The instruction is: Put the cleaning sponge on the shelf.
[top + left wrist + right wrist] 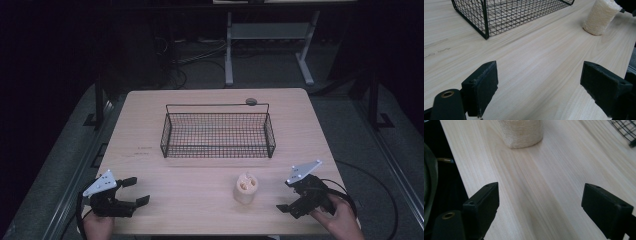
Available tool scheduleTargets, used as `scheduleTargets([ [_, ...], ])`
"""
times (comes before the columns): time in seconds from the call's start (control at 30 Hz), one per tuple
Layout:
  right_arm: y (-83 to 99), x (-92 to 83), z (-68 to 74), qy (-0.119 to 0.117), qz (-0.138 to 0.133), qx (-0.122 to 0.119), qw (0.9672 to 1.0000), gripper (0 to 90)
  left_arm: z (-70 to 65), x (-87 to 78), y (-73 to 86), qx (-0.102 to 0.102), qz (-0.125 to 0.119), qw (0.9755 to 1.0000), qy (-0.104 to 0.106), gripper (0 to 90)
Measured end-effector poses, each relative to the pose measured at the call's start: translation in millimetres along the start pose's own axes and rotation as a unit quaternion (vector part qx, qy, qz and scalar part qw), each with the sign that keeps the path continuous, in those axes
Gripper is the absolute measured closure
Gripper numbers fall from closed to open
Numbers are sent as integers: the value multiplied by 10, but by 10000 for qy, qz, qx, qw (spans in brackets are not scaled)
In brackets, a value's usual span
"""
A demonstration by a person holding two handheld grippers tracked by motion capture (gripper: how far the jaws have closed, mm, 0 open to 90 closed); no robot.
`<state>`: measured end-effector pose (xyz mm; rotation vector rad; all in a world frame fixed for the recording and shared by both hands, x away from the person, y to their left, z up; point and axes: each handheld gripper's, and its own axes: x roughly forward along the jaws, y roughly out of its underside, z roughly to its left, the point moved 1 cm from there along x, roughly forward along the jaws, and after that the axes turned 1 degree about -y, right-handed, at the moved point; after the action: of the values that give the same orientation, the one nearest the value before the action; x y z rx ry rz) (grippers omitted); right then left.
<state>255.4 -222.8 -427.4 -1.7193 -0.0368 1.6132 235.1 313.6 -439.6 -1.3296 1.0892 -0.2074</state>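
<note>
From above, nearest us, the left gripper (131, 194) sits at the table's (150, 210) near left corner, jaws spread and holding nothing. The right gripper (284, 197) waits at the near right corner, jaws also apart and empty. Between them, close to the near edge and nearer the right gripper, the loofah piece (245, 188) stands upright. Mid-table, the wire basket (168, 135) looks empty.

Down the left gripper view: our jaws wide over bare wood, the basket's corner (485, 30) far left, the loofah (600, 17) far right.

Right gripper view: jaws wide again, the loofah (521, 131) straight ahead near the table edge, a basket corner (626, 132) off to the side.

We judge this as the opening reach; next we need the right gripper forward, straddling the loofah, then closing gently, since it looks soft.
</note>
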Motion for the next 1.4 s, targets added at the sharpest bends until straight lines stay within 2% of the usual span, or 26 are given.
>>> scheduleTargets([
  [0.37,-168,6,45,-58,187,-365,9991,145,6,-10,2,-12,-6,10000,-7,134],
  [0.8,-394,21,86,-110,314,-669,9972,147,9,-10,-2,-4,-11,10000,5,134],
  [1.07,-573,141,120,-210,519,-828,9950,150,8,8,-5,12,21,10000,20,134],
  [1.4,-781,209,160,-268,650,-1010,9924,150,17,0,-1,-12,-12,10000,18,134],
])
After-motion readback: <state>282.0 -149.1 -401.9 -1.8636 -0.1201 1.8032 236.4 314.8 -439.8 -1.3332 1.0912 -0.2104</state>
